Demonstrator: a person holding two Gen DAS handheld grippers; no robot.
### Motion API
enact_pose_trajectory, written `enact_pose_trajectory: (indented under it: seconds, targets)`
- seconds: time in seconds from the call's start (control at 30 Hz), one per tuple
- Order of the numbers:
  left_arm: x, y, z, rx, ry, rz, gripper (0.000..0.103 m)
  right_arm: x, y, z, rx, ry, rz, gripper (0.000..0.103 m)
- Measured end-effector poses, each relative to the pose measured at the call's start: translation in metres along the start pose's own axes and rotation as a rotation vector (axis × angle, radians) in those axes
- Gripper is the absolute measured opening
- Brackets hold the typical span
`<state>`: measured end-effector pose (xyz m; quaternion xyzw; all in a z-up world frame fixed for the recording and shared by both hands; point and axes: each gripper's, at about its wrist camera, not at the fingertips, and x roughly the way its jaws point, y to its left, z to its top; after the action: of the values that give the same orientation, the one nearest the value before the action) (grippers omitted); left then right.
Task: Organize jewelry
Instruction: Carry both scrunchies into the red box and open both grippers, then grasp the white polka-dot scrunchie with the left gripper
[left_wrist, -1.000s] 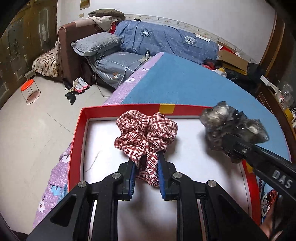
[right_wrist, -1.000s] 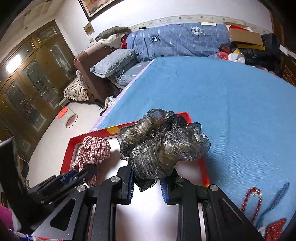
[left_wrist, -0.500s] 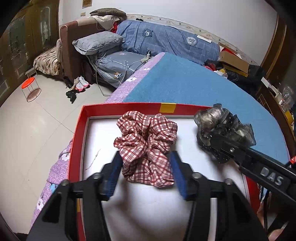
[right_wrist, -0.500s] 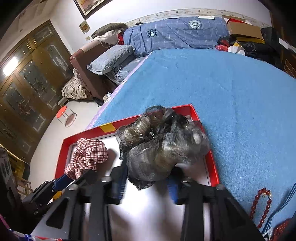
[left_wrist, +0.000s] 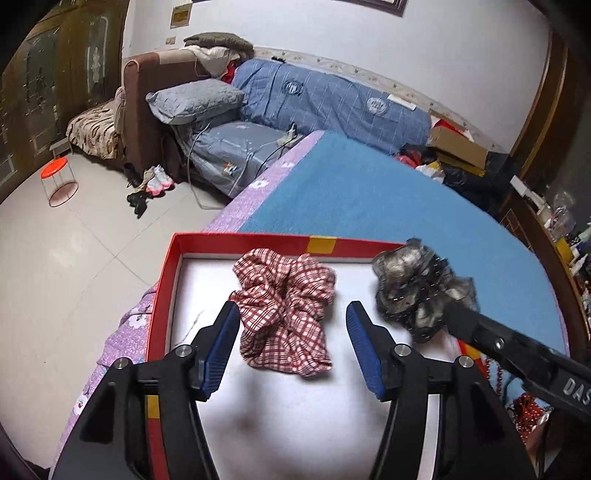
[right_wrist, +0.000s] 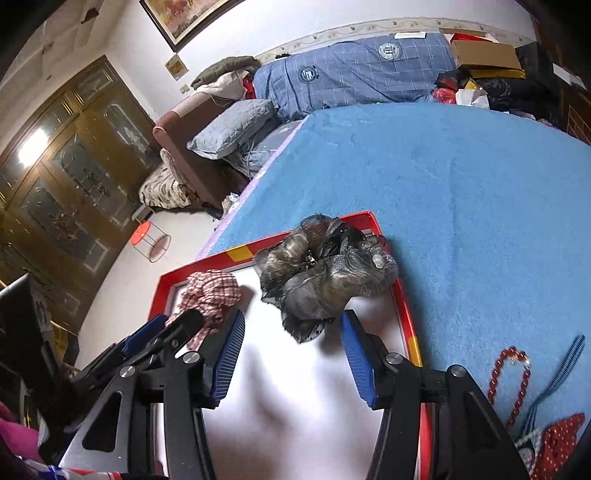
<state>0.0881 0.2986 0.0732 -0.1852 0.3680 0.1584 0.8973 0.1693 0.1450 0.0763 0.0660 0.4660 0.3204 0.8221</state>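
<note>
While you look through the left wrist view, your left gripper (left_wrist: 291, 338) sits in the lower middle of the frame with its jaws apart and opening. The red plaid scrunchie (left_wrist: 284, 308) lies between the blue pads (left_wrist: 221, 347) without either pad pressing on it, resting on the white floor of the red-rimmed tray (left_wrist: 166, 280). To its right, at centre right of the frame, the dark shimmery scrunchie (left_wrist: 417, 291) sits near the tray's far right corner, with a black finger of your right gripper (left_wrist: 491, 343) reaching in from the lower right and covering its near edge. The tray lies on a blue bed cover (left_wrist: 369, 199); the tiled floor (left_wrist: 55, 251) fills the left of the frame.

In the right wrist view, your right gripper (right_wrist: 291, 345) fills the lower middle, jaws apart and opening as well. The dark shimmery scrunchie (right_wrist: 325, 269) lies just beyond and between the fingertips (right_wrist: 231, 343), untouched by either pad, draped over the tray's far right rim (right_wrist: 406, 317). The red plaid scrunchie (right_wrist: 210, 295) shows at centre left, partly hidden by the left gripper (right_wrist: 173, 325). A red bead string (right_wrist: 506, 384) and a blue striped ribbon (right_wrist: 557, 373) lie on the blue bed cover (right_wrist: 461, 184) at lower right, outside the tray.
</note>
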Motion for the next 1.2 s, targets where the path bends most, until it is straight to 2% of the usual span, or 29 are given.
enact_pose_trajectory:
  seconds: [0.2, 0.53, 1.0, 1.2]
  targets:
    - [-0.014, -0.015, -0.004, 0.057, -0.037, 0.016, 0.059, -0.041, -0.001, -0.02, -0.009, -0.028, 0.034, 0.058]
    - [-0.059, -0.064, -0.027, 0.194, -0.079, -0.046, 0.06, -0.12, -0.025, -0.066, 0.005, -0.099, 0.064, 0.058]
    - [-0.107, -0.128, -0.096, 0.379, -0.052, -0.171, 0.062, -0.2, -0.077, -0.134, 0.09, -0.195, 0.021, 0.058]
    - [-0.11, -0.15, -0.121, 0.455, -0.015, -0.208, 0.062, -0.215, -0.099, -0.157, 0.113, -0.198, -0.008, 0.058]
